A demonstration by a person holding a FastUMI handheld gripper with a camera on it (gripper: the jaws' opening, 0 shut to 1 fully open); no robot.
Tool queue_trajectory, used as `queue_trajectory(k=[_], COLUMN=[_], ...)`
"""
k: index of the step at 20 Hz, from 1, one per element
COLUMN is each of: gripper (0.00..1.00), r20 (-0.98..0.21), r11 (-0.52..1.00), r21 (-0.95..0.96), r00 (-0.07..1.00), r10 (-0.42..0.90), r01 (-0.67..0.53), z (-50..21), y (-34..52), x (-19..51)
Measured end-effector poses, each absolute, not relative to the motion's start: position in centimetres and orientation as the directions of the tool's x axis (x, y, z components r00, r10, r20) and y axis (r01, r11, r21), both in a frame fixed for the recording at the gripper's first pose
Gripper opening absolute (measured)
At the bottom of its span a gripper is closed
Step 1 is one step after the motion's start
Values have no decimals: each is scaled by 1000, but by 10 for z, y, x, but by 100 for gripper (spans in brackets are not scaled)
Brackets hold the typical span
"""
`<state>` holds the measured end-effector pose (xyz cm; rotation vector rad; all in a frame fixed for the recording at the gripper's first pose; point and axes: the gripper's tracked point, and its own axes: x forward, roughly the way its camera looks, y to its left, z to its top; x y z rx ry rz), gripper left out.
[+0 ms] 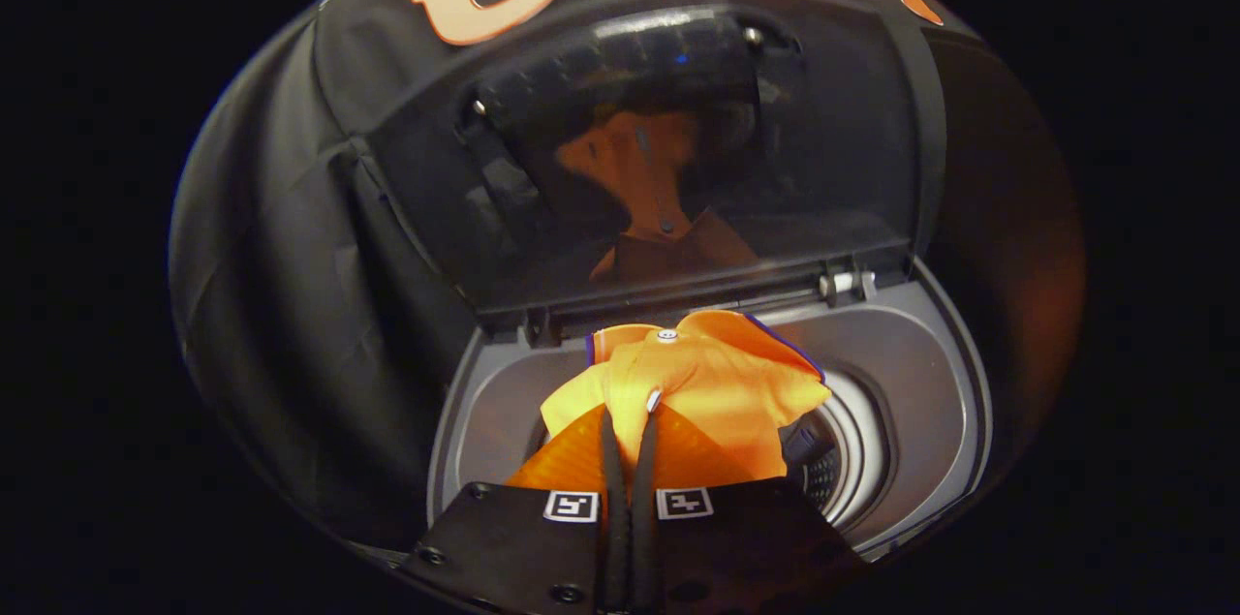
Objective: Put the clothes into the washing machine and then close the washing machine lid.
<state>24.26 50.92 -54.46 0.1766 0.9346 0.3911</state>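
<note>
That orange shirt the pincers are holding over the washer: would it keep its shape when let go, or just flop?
Probably flop. The orange shirt hangs in soft folds from the gripper, whose fingers are pinched shut on it, so it looks limp and light. Released, it would likely slump into the drum below, perhaps catching on the rim.

I see soft matt cloth in the orange shirt (717, 383), glossy dark lid (659, 160), smooth grey plastic washer rim (911, 353).
</note>
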Motion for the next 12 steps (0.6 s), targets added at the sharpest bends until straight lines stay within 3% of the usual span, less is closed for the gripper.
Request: queue_trajectory(k=[8,10,12], gripper=[8,9,9], r20=[-887,-907,-916], r11=[961,972,969], r21=[253,191,75], r00=[369,354,368], r10=[277,228,161], r01=[-112,-138,-236], z=[-601,-612,-624], y=[492,487,472], x=[241,243,248])
